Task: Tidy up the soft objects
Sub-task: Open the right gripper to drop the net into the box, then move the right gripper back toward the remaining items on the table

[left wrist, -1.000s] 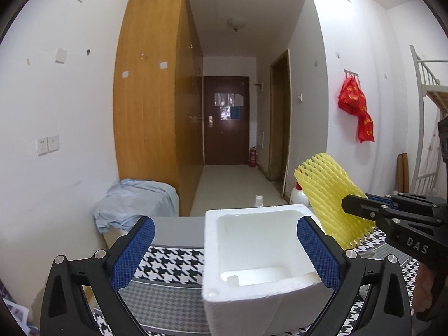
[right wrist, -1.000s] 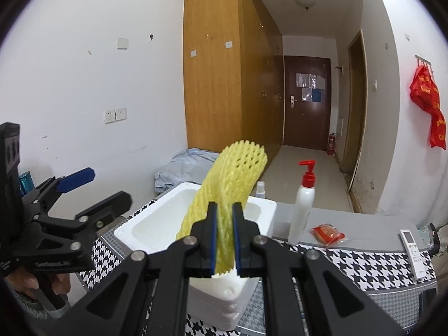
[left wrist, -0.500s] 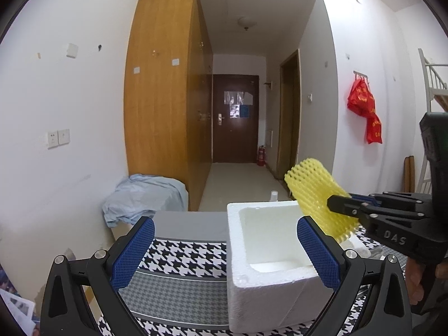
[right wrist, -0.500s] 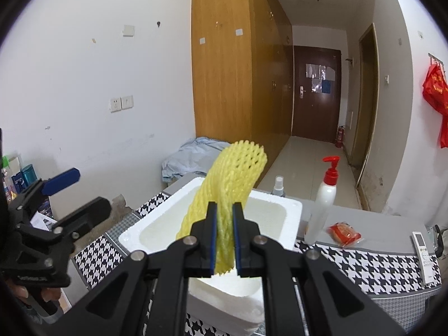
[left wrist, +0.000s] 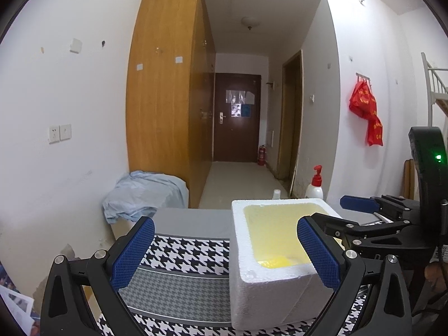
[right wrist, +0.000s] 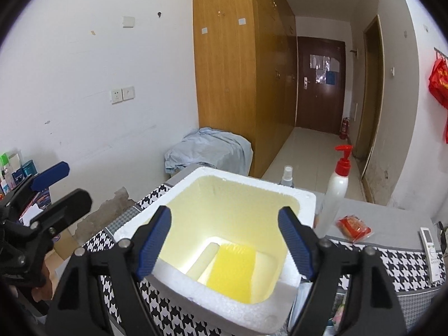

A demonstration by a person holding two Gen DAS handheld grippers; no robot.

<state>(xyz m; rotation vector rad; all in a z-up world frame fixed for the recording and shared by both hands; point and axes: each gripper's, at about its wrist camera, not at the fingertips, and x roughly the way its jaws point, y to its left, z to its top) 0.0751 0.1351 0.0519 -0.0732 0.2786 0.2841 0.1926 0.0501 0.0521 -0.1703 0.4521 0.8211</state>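
At the left, the left gripper [left wrist: 225, 250] stands spread wide with nothing between its blue pads, low over the black-and-white houndstooth tablecloth [left wrist: 182, 254]. Beside it sits the white styrofoam box [right wrist: 303, 200]; the yellow foam mesh sleeve [right wrist: 231, 270] lies apparently flat on its floor. The right gripper [right wrist: 224, 245] hovers above, jaws released. Further right stands a white pump bottle with red top [right wrist: 337, 187].

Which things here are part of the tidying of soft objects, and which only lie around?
Part of the job:
- yellow foam net sleeve, lying inside the box
- white polystyrene box
- right gripper, open above the box

Only lying around:
- white pump bottle with red top
- small clear spray bottle
- red snack packet
- white remote control
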